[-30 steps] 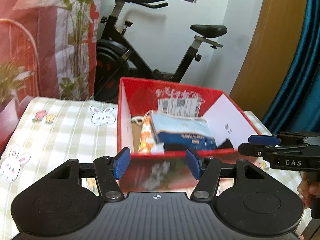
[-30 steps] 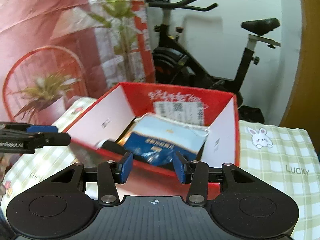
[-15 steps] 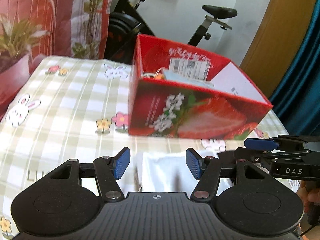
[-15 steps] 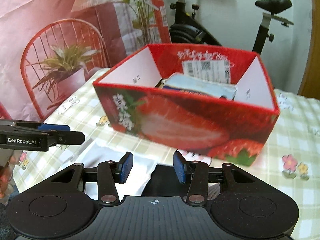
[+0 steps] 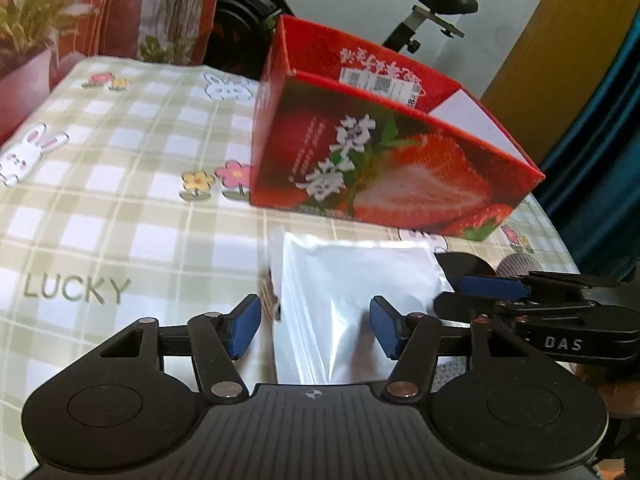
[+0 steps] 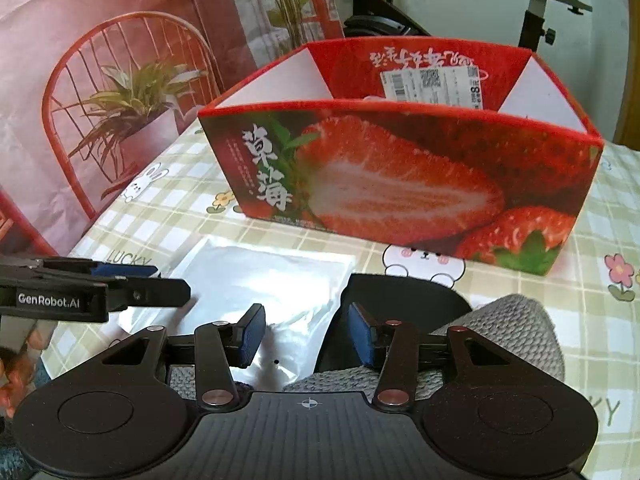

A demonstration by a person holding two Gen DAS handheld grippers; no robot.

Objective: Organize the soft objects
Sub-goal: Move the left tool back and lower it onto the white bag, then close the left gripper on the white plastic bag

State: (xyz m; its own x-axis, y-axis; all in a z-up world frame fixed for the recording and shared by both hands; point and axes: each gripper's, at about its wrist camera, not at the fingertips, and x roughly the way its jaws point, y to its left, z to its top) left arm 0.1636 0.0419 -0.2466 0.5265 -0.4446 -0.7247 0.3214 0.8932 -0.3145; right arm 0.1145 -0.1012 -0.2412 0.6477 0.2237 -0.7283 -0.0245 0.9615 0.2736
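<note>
The red strawberry box [image 6: 400, 168] stands toward the far side of the tabletop [image 5: 120, 208], and from here its inside is hidden behind the front wall, so I cannot tell what it holds. Three soft things lie loose on the checked cloth at the near edge, in front of the box: a clear plastic pouch with something white inside [image 5: 352, 280], a black item [image 6: 400, 292] touching the pouch's right side, and a grey knitted piece [image 6: 516, 332] beside the black one. None of them has been lifted, so most of the sorting looks to be ahead.

The left gripper [image 5: 316, 326] hangs over the pouch, its blue fingers [image 5: 244, 326] apart and closing in, with the pouch between them but not pinched. The right gripper [image 6: 306, 334] sits low over the seam where pouch and black item meet, fingers parted and holding nothing; whether the tips touch the material I cannot tell.

My guess is the pouch goes first, then the black and grey pieces, each into the box.
</note>
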